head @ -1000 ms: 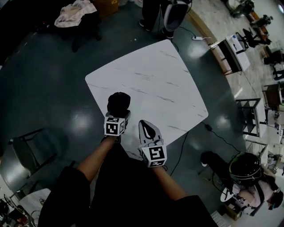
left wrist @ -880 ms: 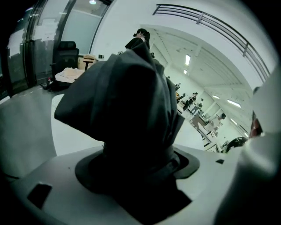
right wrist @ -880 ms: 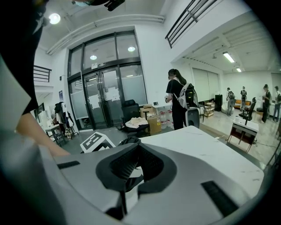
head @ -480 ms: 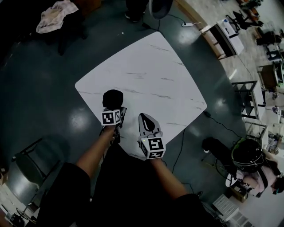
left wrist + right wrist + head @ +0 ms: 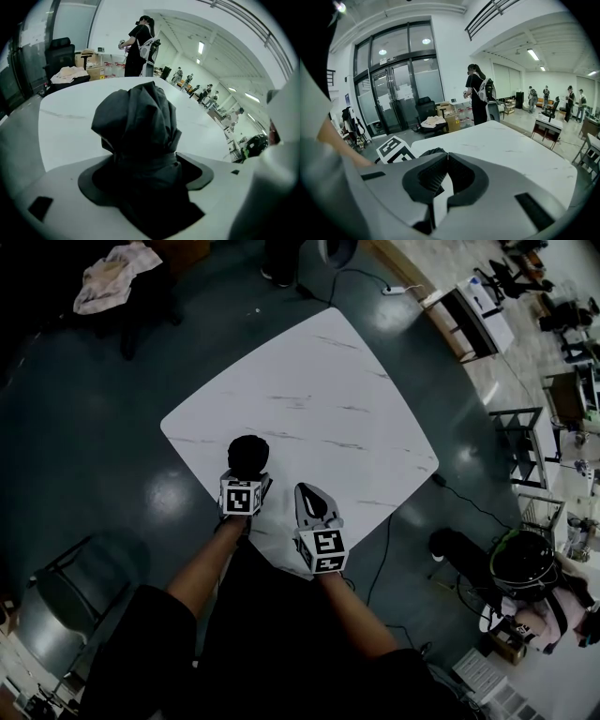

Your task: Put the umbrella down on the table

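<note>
A folded black umbrella [image 5: 247, 455] [image 5: 138, 126] sticks out of my left gripper [image 5: 246, 482], which is shut on it and holds it over the near left part of the white marble table [image 5: 319, 399]. In the left gripper view the bunched black fabric fills the space between the jaws [image 5: 140, 173]. My right gripper [image 5: 314, 505] [image 5: 443, 161] hangs beside it over the table's near edge, shut with nothing between its jaws. In the right gripper view a bit of the umbrella [image 5: 432, 152] shows to the left, past the jaws.
The table [image 5: 511, 150] bears nothing else. A dark chair [image 5: 56, 587] stands at the near left, another chair with a cloth [image 5: 112, 268] at the far left. A person [image 5: 477, 96] stands beyond the table's far end. A cable [image 5: 375, 563] lies on the floor at the right.
Both grippers have held nearly the same spot over the near table edge; the left one with the umbrella shifted slightly. The view itself drifted a little.
</note>
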`<control>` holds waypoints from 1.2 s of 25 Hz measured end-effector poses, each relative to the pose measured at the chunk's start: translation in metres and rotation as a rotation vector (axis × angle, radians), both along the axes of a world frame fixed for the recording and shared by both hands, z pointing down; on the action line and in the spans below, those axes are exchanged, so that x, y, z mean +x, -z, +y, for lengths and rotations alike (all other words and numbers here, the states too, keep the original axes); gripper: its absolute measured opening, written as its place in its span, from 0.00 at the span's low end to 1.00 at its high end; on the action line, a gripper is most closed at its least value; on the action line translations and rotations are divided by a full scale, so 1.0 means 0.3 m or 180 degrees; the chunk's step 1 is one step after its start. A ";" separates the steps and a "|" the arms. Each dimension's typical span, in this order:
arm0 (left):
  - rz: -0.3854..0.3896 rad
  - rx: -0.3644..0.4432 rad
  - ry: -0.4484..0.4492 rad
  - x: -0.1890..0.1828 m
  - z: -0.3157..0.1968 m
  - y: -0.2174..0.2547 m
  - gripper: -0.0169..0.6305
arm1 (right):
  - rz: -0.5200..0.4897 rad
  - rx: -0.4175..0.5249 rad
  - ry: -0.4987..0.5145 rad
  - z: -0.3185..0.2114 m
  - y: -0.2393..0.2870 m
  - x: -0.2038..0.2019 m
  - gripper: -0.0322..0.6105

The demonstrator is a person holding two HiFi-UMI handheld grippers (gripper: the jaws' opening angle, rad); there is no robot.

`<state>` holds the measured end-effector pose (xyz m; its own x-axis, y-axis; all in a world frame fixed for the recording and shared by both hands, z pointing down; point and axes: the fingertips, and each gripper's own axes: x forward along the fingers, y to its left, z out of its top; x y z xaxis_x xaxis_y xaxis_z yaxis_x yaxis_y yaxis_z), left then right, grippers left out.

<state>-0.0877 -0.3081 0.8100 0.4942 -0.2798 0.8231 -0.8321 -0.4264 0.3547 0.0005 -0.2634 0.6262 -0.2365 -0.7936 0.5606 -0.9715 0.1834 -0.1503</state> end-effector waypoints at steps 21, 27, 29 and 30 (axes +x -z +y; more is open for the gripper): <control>0.0178 0.0867 0.0130 -0.015 0.128 0.349 0.61 | -0.0116 0.0331 0.0069 0.223 0.091 -0.008 0.08; 0.0378 0.0882 0.0226 0.076 0.494 0.514 0.61 | -0.0077 0.0499 0.0131 0.493 0.204 0.078 0.08; 0.0445 0.1001 0.0238 0.121 0.625 0.583 0.59 | -0.0159 0.0595 0.0125 0.585 0.255 0.120 0.07; 0.0494 0.1065 0.0230 0.148 0.692 0.620 0.57 | -0.0215 0.0654 0.0109 0.629 0.285 0.144 0.07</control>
<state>-0.0433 -0.1005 0.6240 0.5751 -0.5593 0.5970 -0.8116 -0.4822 0.3300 0.0436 -0.0747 0.5409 -0.2970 -0.8803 0.3700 -0.9531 0.2497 -0.1710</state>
